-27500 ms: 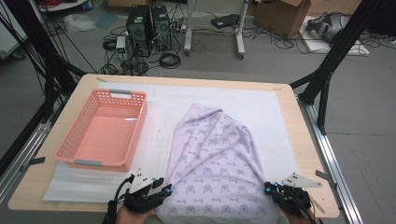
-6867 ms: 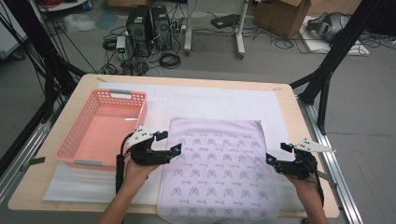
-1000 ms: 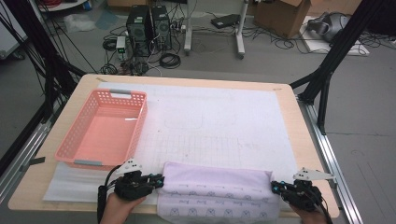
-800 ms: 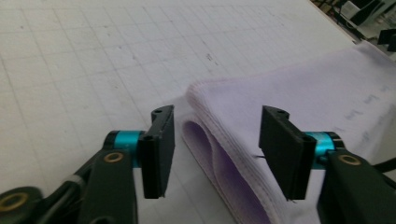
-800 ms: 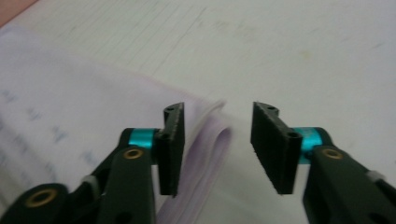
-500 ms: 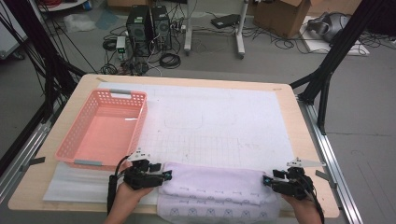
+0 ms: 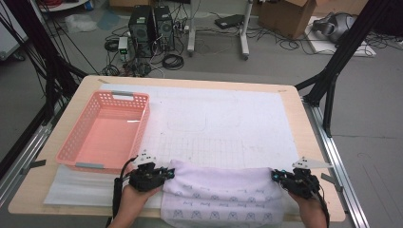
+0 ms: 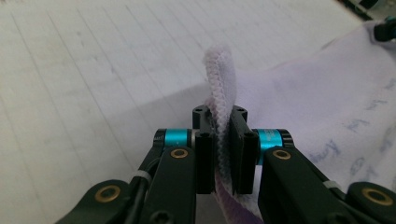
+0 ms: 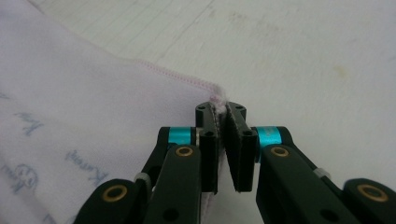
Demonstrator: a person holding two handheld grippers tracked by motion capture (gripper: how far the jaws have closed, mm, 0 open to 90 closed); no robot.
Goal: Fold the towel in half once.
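A pale lilac printed cloth (image 7: 223, 187) lies folded into a wide band along the near edge of the table. My left gripper (image 7: 166, 175) holds its far left corner, and my right gripper (image 7: 278, 176) holds its far right corner. In the left gripper view the jaws (image 8: 220, 116) have just been closing and now pinch a thick, bunched hem of the cloth (image 8: 327, 107). In the right gripper view the jaws (image 9: 220, 112) have just closed on the stitched corner of the cloth (image 9: 70, 93).
A pink plastic basket (image 7: 90, 166) stands at the left of the table, close behind my left gripper. A white gridded mat (image 7: 228, 118) covers the tabletop. Black frame posts, cables and computer towers stand on the floor beyond the table.
Both hands have shifted a little away from the person, to the far corners of the folded cloth. Both pairs of jaws opened and then shut on the cloth.
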